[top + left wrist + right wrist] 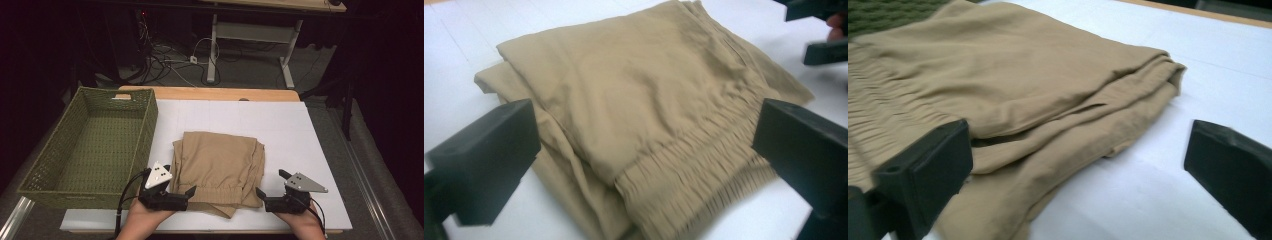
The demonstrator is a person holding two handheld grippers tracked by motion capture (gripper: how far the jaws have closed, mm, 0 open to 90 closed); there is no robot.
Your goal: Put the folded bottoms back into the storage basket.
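folded tan shorts [219, 167] lying on the white mat [310, 150], right of the green basket [45, 175]. left gripper [184, 194] and right gripper [264, 197] both hanging released at the near corners; slide jaws under evenly before lifting.

One high camera, two close gripper cameras.
Overhead faces forward-down across the table [320, 150]; gripper views share the folded trousers [634, 115].

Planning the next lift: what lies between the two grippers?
High view: the folded tan trousers, waistband end, lie between the left gripper and right gripper.
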